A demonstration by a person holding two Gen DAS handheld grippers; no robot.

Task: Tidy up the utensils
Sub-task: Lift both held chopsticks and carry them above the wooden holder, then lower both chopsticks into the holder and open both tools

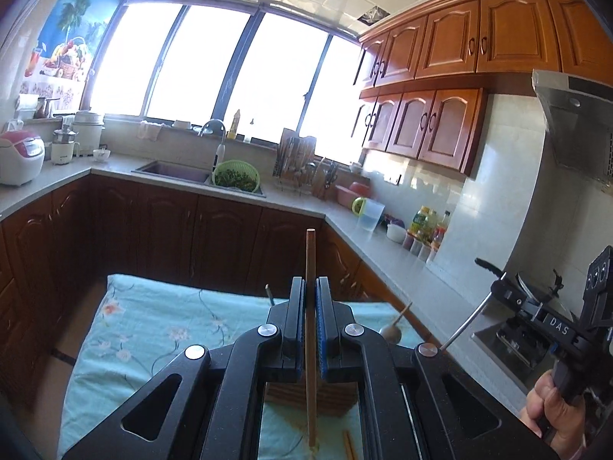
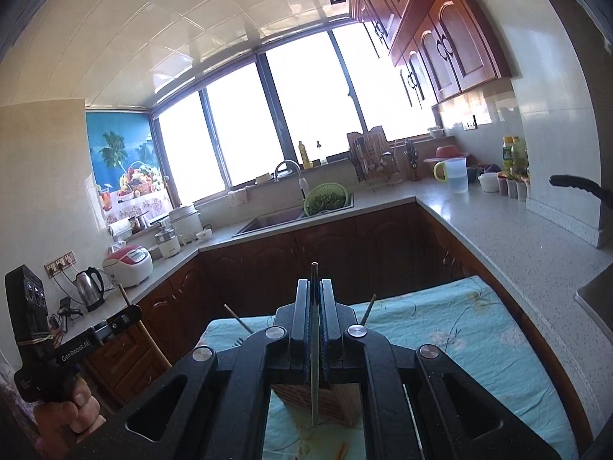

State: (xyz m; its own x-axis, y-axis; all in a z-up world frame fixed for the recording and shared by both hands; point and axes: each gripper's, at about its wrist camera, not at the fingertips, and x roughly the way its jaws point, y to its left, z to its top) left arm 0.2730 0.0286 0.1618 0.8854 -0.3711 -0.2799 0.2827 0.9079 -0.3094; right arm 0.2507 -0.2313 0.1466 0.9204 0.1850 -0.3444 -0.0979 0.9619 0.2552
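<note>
My left gripper (image 1: 310, 287) is shut on a brown wooden chopstick (image 1: 310, 268) held upright; its lower end hangs over the table in front of a wooden utensil holder (image 1: 329, 398). My right gripper (image 2: 315, 289) is shut on a slim metal utensil (image 2: 315, 364), also upright, with its lower end over the wooden holder (image 2: 333, 402). Both grippers are raised above the table with the light-blue floral cloth (image 1: 153, 326). The right gripper shows at the right in the left wrist view (image 1: 494, 272), holding the metal utensil (image 1: 465, 324). The left gripper and its chopstick (image 2: 147, 335) show at the left in the right wrist view.
A wooden spoon (image 1: 394, 326) and other handles (image 2: 239, 320) stick up from behind the grippers. Another chopstick (image 1: 349, 446) lies on the cloth. Counters run around the kitchen with a sink (image 1: 172, 170), a green colander (image 1: 236, 176), a rice cooker (image 1: 19, 157) and bottles (image 1: 425, 230).
</note>
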